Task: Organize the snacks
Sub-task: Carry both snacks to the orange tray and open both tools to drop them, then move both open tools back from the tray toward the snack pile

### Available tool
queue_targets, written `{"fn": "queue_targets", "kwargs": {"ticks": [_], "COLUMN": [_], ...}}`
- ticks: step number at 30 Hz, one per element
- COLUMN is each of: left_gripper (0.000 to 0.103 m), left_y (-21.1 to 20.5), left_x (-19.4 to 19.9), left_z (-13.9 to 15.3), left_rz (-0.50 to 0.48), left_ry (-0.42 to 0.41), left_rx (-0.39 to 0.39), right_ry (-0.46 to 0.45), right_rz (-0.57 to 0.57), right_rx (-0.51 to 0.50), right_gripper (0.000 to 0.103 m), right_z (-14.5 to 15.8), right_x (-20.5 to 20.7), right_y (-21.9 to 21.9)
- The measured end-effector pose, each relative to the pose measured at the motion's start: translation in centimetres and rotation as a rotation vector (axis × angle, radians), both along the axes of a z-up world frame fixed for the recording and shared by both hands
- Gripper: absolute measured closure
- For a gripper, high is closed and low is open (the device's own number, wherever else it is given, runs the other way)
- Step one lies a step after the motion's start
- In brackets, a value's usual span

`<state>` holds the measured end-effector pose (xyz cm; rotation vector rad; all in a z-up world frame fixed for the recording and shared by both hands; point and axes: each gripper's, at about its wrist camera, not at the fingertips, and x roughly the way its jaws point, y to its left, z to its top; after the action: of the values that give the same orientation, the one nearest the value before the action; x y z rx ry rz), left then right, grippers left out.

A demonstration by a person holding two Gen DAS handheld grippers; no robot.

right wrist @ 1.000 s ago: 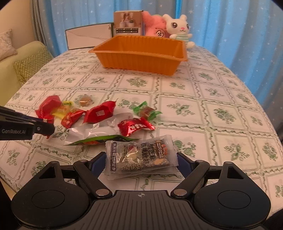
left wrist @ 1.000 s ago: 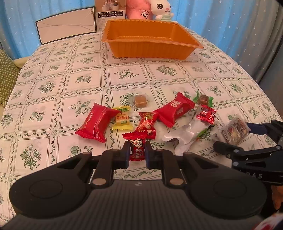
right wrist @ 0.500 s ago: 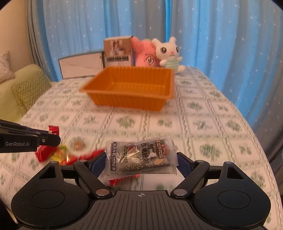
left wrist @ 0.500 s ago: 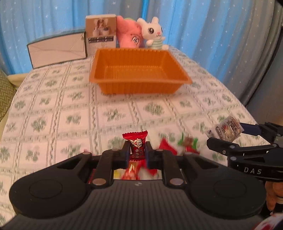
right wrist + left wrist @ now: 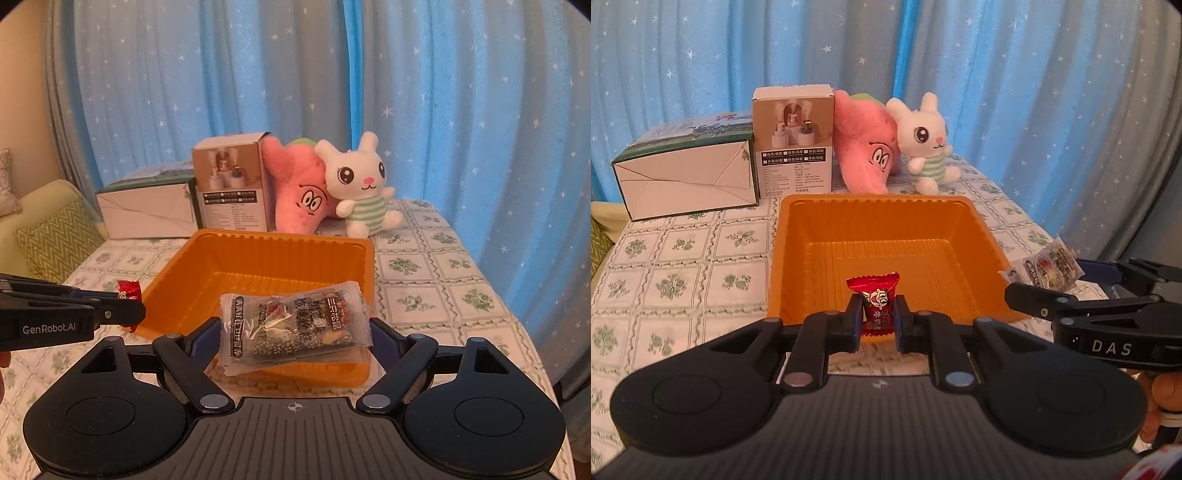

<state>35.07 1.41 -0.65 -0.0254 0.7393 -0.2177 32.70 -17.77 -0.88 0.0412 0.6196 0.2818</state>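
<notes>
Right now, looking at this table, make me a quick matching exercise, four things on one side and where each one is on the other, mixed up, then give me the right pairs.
Things:
1. red candy
2. clear snack packet
3. orange tray
4. white bunny plush

Places:
A. empty, on the tablecloth
B. clamped in the left gripper
C. behind the tray, beside the pink plush
D. clamped in the right gripper

Pairs: 1-B, 2-D, 3-A, 4-C
</notes>
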Motion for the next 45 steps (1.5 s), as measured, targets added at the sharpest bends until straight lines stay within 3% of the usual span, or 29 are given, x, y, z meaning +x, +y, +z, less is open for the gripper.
{"fn": "queue_targets", "kwargs": {"ticks": [9,12,24,33,45], "left_gripper": [0.087,0.068,0.067,0.067,0.067], "left_y": [0.6,1.1,3.5,3.8,2.6], "left_x": [4.9,5.4,3.4,1.7,-5.3], "left_z": [-3.2,-3.9,-3.8,-3.6,-1.6], "left_rz": [0.022,0.055,0.101,0.1,0.1], "left_ry": [0.031,0.039,0.014,0.018,0.008], "left_rx": [0.007,0.007,-0.017,-0.024,-0.013], "right_ry": [0.073,0.082,0.052,0.024,0.037], "right_rz": [-0.017,-0.018,-0.052,-0.038,-0.045], "right_rx": [0.009,0.008,0.063,0.041,0.082], "right_gripper": [0.02,0.02,0.016,0.016,0.016], "right_z": [-2.9,-3.4,-4.1,-3.1,-0.7], "right_x": [4.6,5.2,6.7,6.4,-0.1], "right_y": [0.6,0.7,0.3,0.5,-1.0]}}
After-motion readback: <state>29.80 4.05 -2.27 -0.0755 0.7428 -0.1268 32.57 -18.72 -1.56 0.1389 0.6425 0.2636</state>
